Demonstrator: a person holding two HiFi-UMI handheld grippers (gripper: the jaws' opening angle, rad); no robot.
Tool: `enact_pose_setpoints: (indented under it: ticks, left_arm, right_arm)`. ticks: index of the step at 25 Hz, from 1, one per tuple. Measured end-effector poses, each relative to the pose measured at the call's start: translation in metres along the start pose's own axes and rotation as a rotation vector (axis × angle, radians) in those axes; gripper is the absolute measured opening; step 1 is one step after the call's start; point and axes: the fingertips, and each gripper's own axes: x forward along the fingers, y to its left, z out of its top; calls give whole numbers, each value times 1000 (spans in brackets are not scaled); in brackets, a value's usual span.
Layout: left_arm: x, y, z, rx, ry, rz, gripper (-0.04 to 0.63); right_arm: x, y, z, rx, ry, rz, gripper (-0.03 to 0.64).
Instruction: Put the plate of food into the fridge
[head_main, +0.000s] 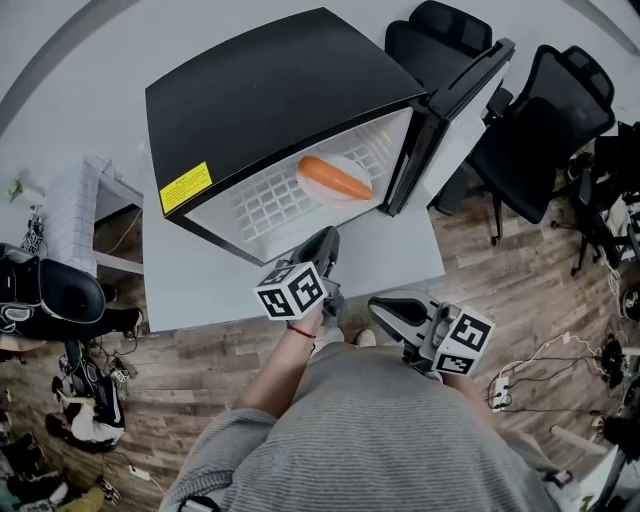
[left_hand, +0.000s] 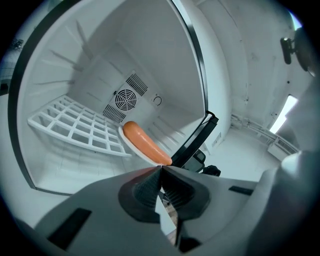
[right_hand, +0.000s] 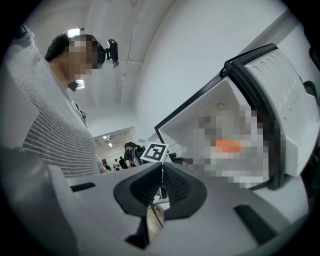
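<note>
The light is bright, white and even in all three views. A long ceiling lamp (left_hand: 286, 111) glares at the right of the left gripper view. Shadows are soft. The inside of the fridge (head_main: 270, 100) is very bright, almost washed out, and its black top has a weak sheen. Straight lines bend strongly toward the edges, and the corners of both gripper views are black. Mosaic patches cover parts of the right gripper view.

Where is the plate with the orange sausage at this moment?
In the head view, the plate lies inside the open fridge, at the right end of the white wire shelf, close to the open door.
</note>
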Motion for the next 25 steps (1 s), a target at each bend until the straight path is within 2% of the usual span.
enact_pose_setpoints:
  ticks: [8, 17, 25]
  left_arm:
    - [-20, -26, -11, 121, 53, -105, 11]
    - [-44, -48, -27, 233, 89, -163, 11]
    - [-58, -54, -36, 204, 91, -194, 11]
  right_arm:
    - [5, -10, -8, 6, 12, -33, 14]
    - [7, -14, -2, -9, -5, -41, 14]
    - [5, -15, -2, -12, -8, -51, 14]
